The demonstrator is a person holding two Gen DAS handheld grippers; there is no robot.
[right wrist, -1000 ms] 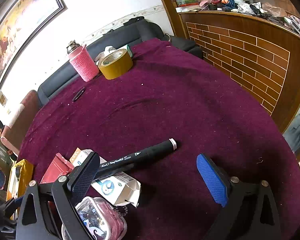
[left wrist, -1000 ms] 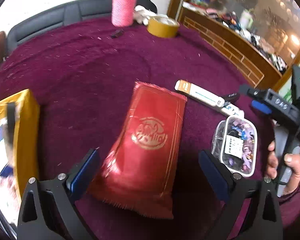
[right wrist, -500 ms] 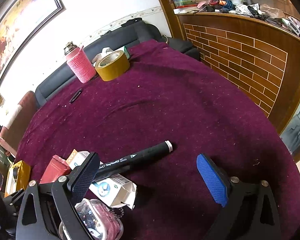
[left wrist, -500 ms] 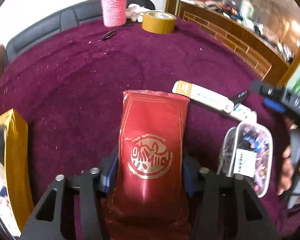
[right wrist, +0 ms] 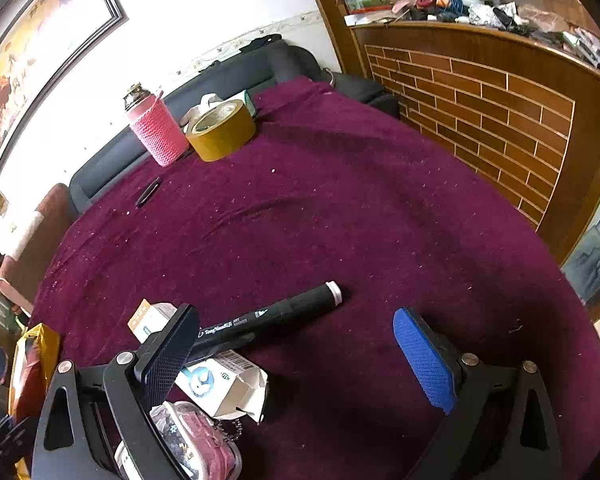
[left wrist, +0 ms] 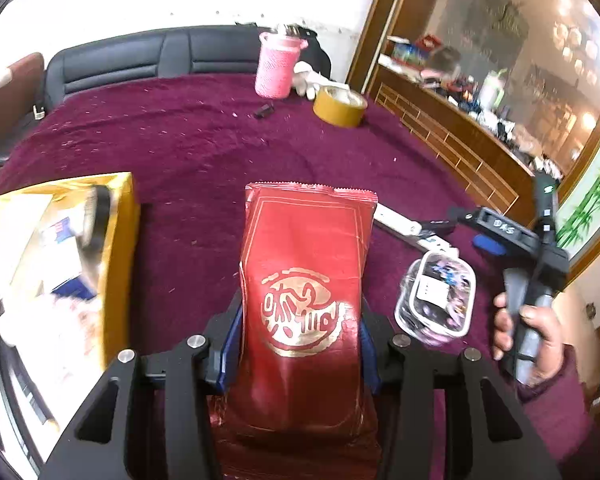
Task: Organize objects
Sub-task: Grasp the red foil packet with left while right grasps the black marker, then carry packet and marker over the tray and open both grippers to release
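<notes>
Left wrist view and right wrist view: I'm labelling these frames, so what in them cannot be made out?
- Gold box, left wrist view: contents smeared by motion blur and cut by the left edge.
- Red packet, left wrist view: lower end cut by the bottom edge.
- Clear case, right wrist view: mostly behind the right gripper's finger.
- White carton, right wrist view: print too small.

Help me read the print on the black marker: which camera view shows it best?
The right wrist view: the black marker lies nearly whole across the white carton, its white lettering facing up. The left wrist view shows only a dark sliver beyond the red packet.
</notes>
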